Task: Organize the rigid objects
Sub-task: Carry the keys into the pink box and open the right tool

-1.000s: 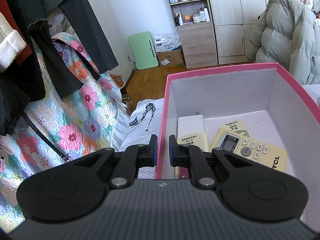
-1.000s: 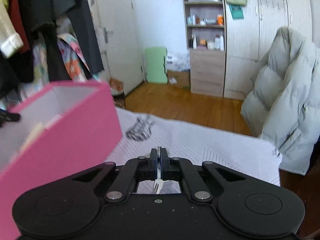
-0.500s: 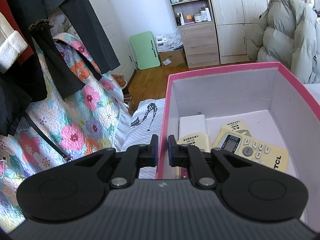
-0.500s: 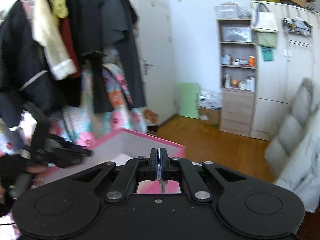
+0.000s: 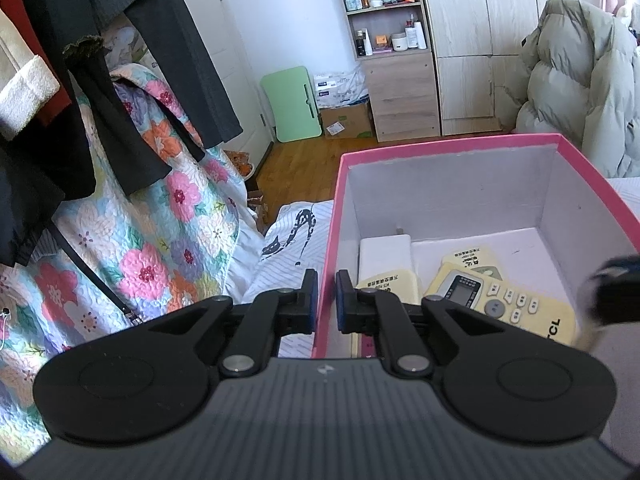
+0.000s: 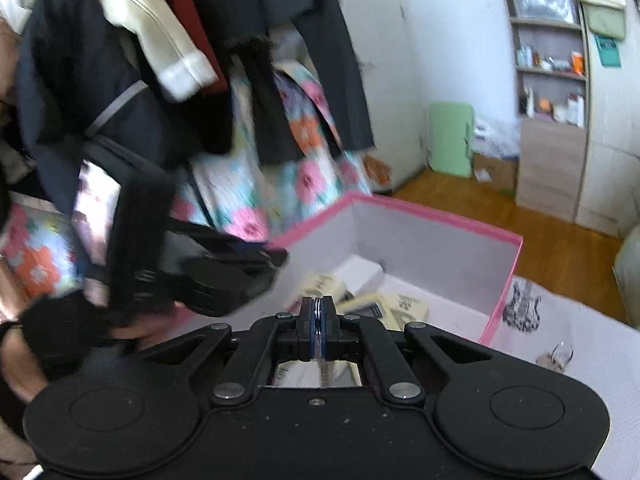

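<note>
My left gripper (image 5: 327, 300) is shut on the left wall of a pink box (image 5: 448, 148), one finger outside and one inside. The box holds a white charger (image 5: 384, 252) and yellowed remote controls (image 5: 516, 308). My right gripper (image 6: 319, 320) is shut on a thin metal key, its shaft (image 6: 322, 372) showing between the fingers, and hovers above the pink box (image 6: 436, 220). It appears blurred at the right edge of the left wrist view (image 5: 616, 296). The left gripper's body (image 6: 224, 276) shows in the right wrist view, at the box's left rim.
Dark coats and a floral quilt (image 5: 132, 240) hang at the left. The box rests on a white striped bedsheet (image 5: 288, 240). A small metal ring (image 6: 560, 354) lies on the sheet right of the box. A grey puffer jacket (image 5: 576, 80) is at the right.
My right gripper has swung left and come over the open pink box with the key in it. My left gripper keeps its hold on the box wall and has hardly moved.
</note>
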The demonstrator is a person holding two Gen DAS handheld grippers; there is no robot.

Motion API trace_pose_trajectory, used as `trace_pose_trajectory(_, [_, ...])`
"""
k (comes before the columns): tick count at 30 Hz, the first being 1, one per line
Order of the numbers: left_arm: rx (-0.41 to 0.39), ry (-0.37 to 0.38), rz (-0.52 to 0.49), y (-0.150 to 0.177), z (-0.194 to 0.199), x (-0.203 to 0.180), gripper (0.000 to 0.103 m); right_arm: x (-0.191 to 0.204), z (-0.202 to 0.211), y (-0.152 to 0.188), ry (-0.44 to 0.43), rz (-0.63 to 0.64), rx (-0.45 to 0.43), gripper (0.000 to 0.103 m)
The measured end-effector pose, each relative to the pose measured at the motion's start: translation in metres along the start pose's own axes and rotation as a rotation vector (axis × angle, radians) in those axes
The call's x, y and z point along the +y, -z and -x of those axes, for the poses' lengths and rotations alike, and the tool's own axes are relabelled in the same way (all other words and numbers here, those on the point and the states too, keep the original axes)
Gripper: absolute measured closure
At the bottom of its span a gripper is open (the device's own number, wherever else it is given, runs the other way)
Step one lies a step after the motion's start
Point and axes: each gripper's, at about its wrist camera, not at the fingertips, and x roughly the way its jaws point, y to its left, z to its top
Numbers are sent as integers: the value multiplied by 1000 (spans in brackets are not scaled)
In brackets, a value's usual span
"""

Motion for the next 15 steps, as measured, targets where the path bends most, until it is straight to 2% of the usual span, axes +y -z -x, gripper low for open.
trace_pose_trajectory(4, [1,2,4,-1,-2,0,94,-5,-29,-8,22,1,54,99])
trace_pose_trajectory(10, [-4,19,11,-1,-1,4,95,-8,-60,-14,180,64,84,99])
trace_pose_trajectory(14, [-7,18,12,-1,-2,5,94,-18,-66,-17,152,16,105,95])
trace_pose_trajectory(15, [-8,20,14,0,-2,6,94,-20,-61,-17,160,10,82,92])
